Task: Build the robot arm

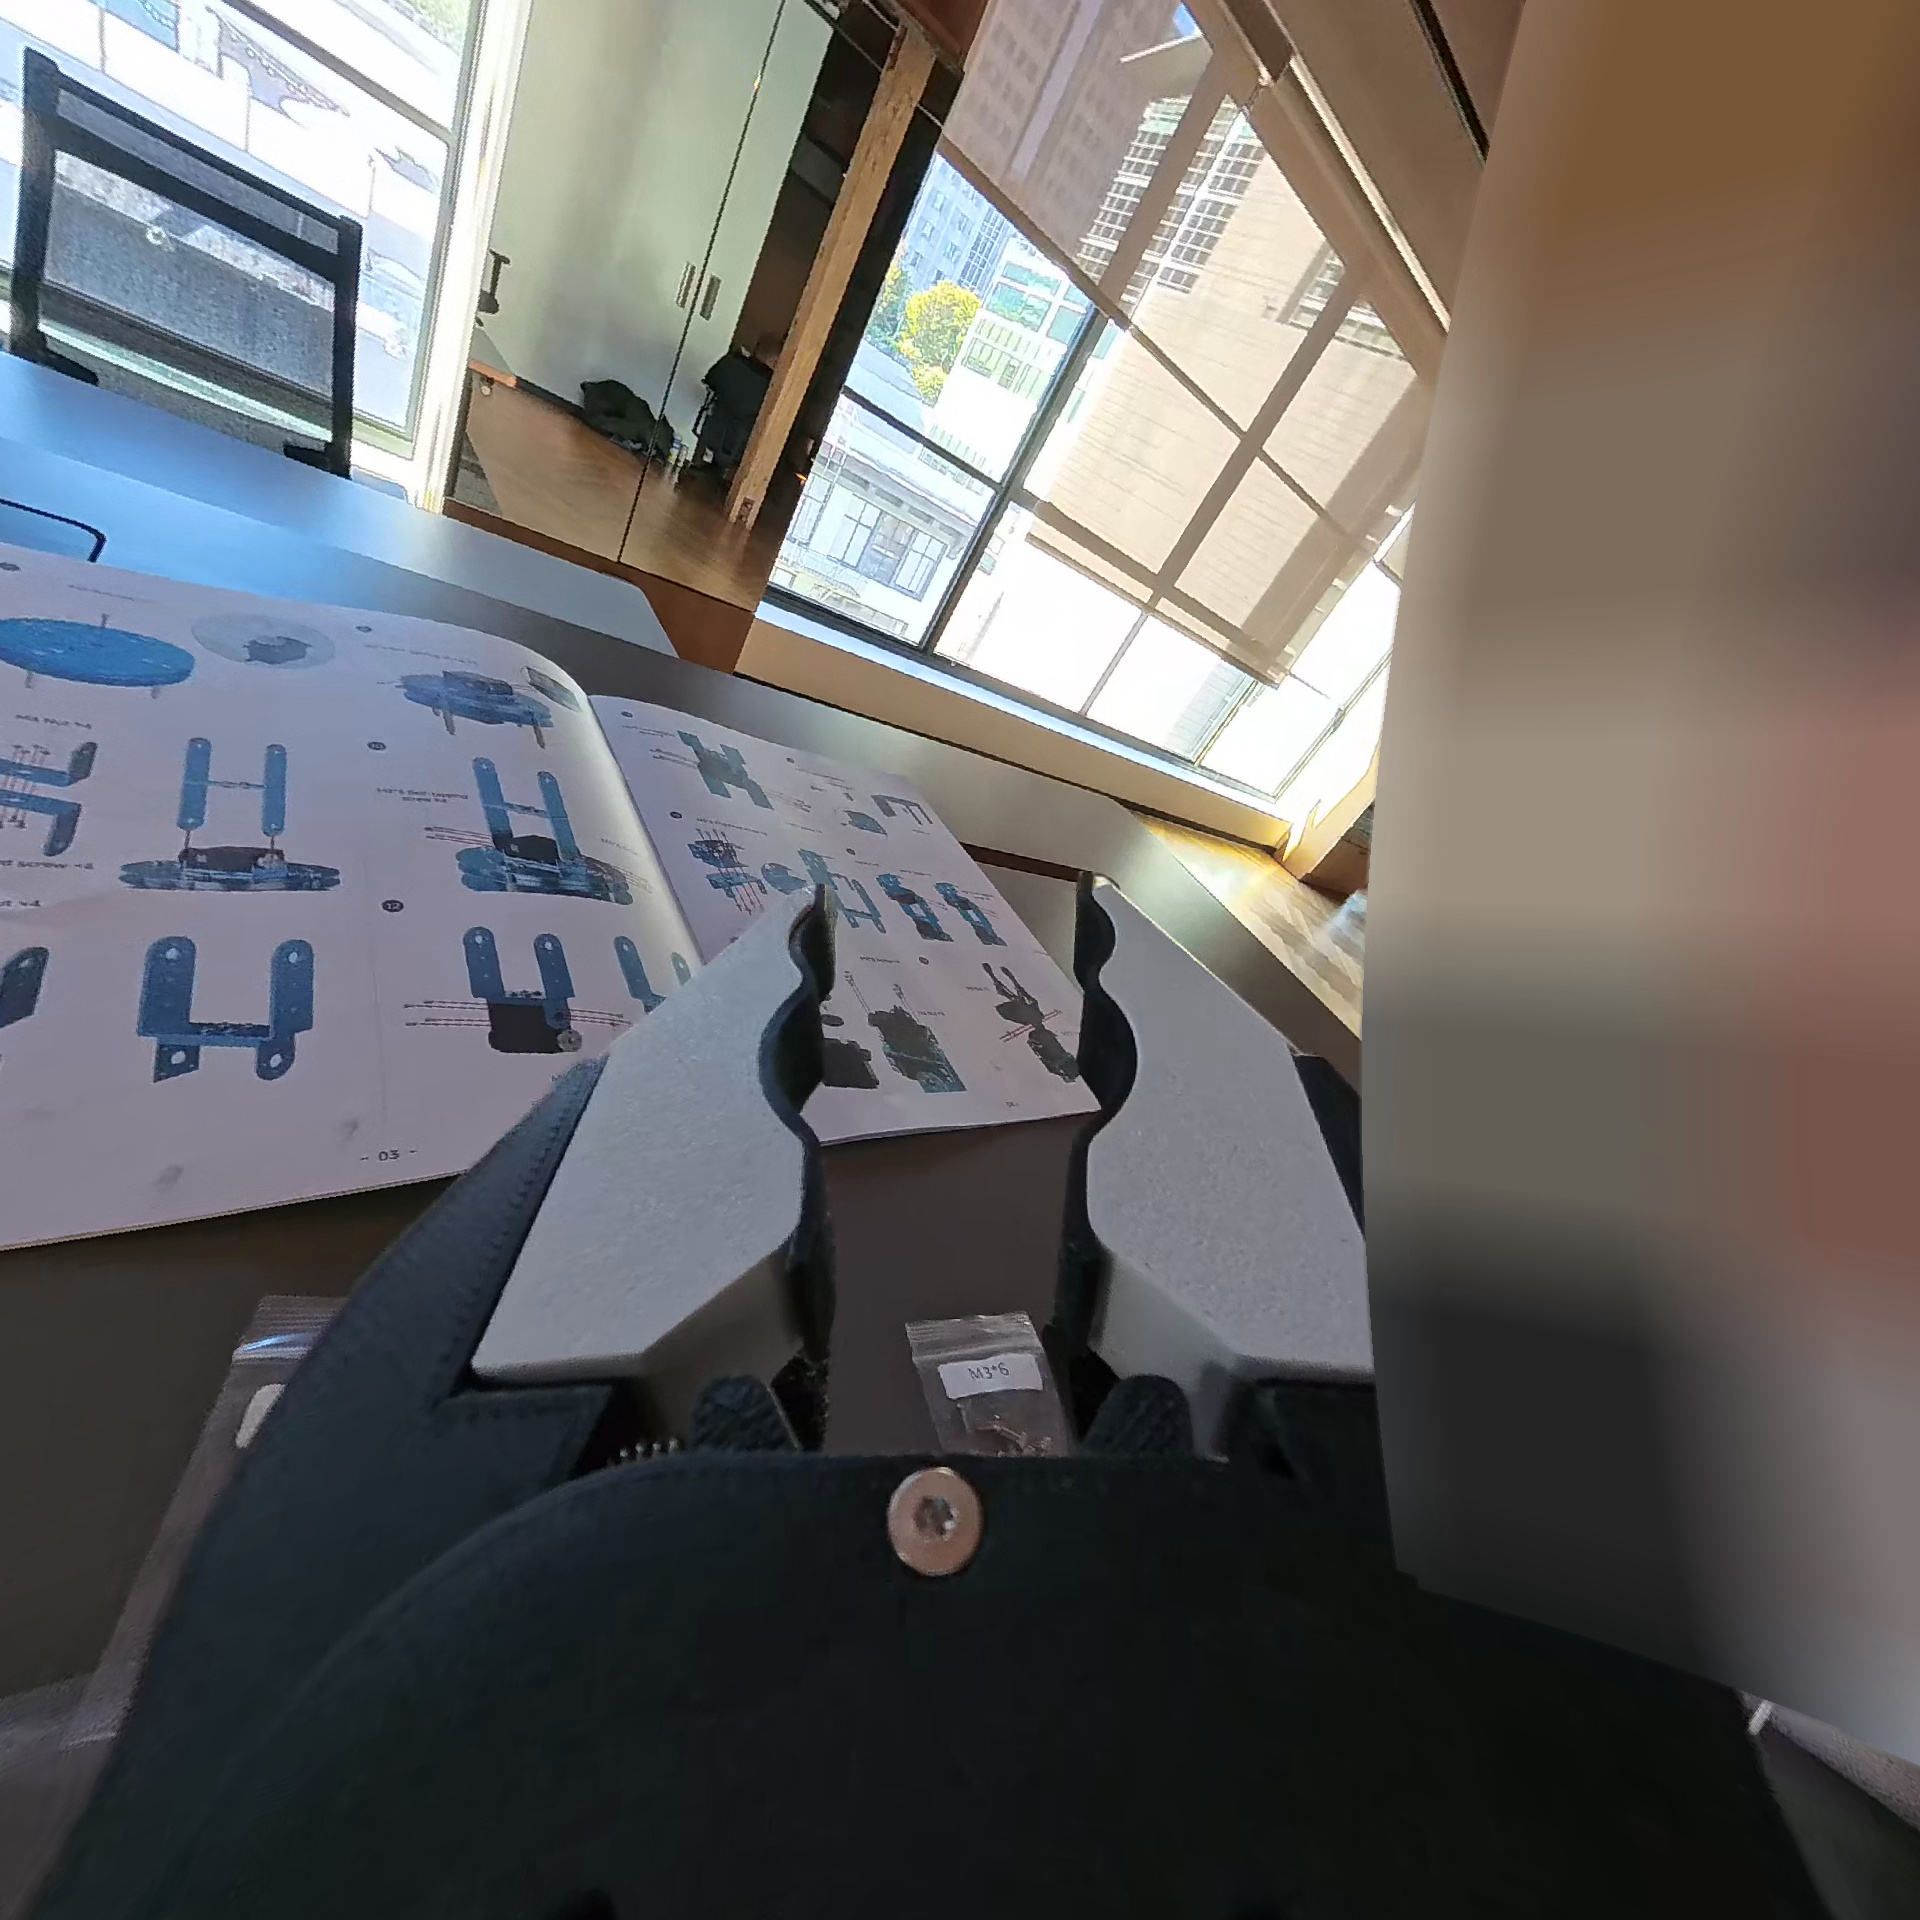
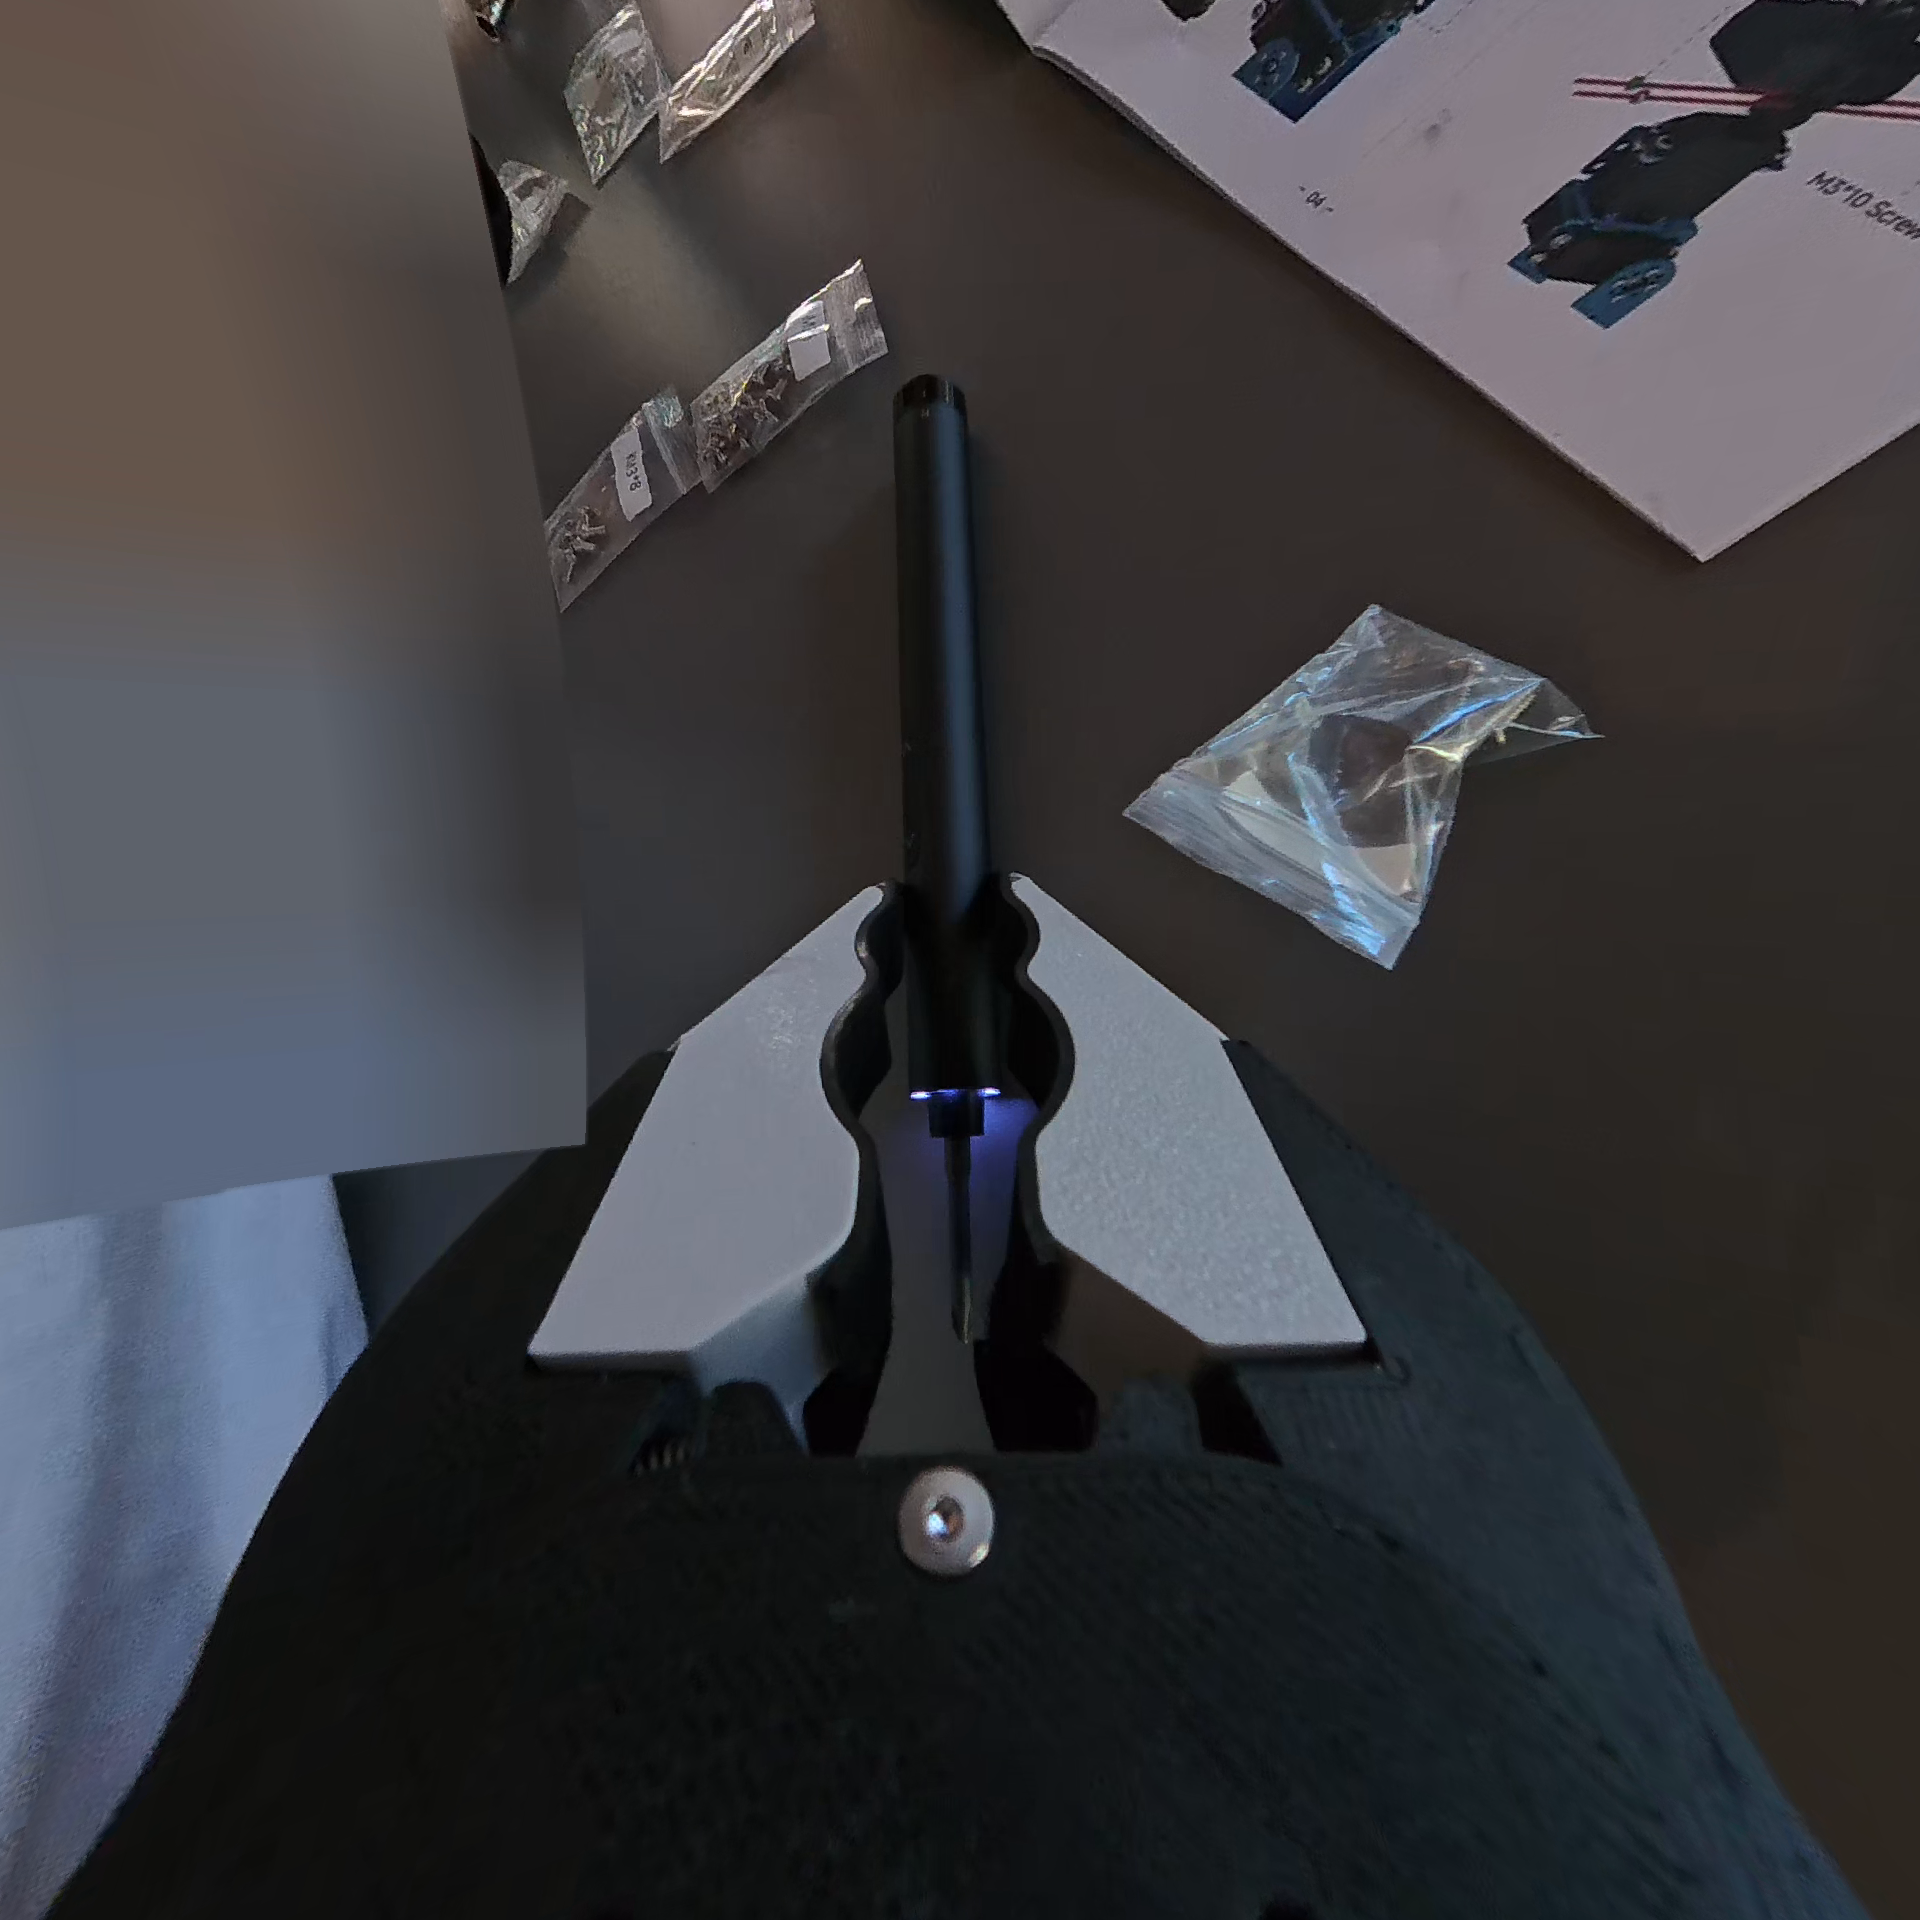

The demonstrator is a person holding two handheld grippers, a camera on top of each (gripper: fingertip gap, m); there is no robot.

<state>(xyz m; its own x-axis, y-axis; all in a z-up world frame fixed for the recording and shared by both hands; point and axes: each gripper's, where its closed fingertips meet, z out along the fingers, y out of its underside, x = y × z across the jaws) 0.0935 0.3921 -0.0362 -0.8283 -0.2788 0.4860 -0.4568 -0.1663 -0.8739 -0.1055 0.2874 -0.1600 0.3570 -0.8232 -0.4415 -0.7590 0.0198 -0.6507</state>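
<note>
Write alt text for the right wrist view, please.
The right gripper is shut on a slim black electric screwdriver, its lit bit end pointing back toward the camera. Beneath it on a dark table lie small clear bags of screws, a crumpled clear bag and an open instruction booklet.

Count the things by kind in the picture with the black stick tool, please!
Clear plastic bags: 6
Screwdriver: 1, clamped in the right gripper
Paper booklet: 1
Total: 8
</note>
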